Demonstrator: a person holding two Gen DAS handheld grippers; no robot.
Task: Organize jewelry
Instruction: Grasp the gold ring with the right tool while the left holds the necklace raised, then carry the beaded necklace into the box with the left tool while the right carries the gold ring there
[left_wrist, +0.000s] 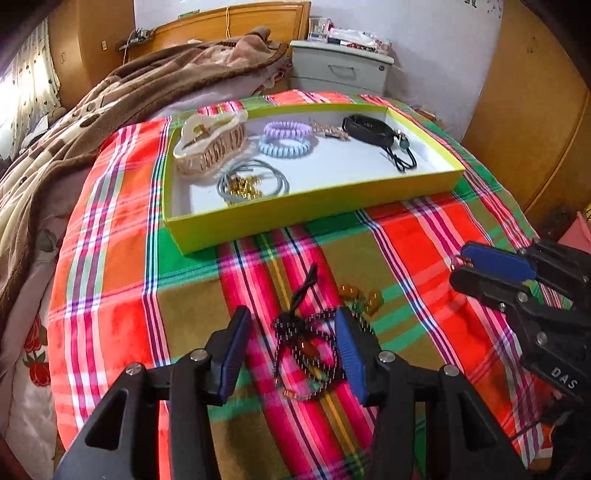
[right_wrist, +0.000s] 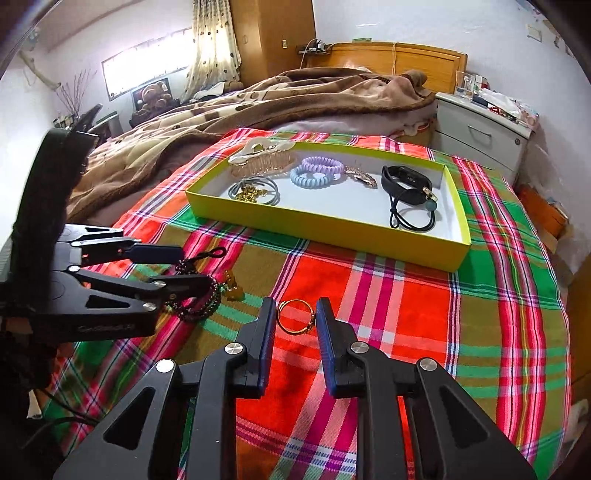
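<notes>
A dark beaded necklace (left_wrist: 303, 343) with a black cord lies on the plaid cloth (left_wrist: 122, 258), beside amber beads (left_wrist: 364, 297). My left gripper (left_wrist: 291, 332) stands open over the necklace, one finger on each side of it. In the right wrist view my left gripper (right_wrist: 197, 267) comes in from the left over the necklace (right_wrist: 199, 306). My right gripper (right_wrist: 295, 319) is shut on a thin gold ring (right_wrist: 293, 317), its pads touching both sides. A yellow-green tray (left_wrist: 295, 218) beyond holds a hair claw (left_wrist: 210, 144), coil ties (left_wrist: 284, 147), grey ties with a gold chain (left_wrist: 251, 182) and a black band (left_wrist: 369, 129).
The plaid cloth covers the near end of a bed. A brown blanket (left_wrist: 110, 103) is heaped to the left and behind the tray (right_wrist: 332, 236). A grey nightstand (right_wrist: 480, 136) stands at the back right, with wooden cupboards (left_wrist: 535, 129) along the right wall.
</notes>
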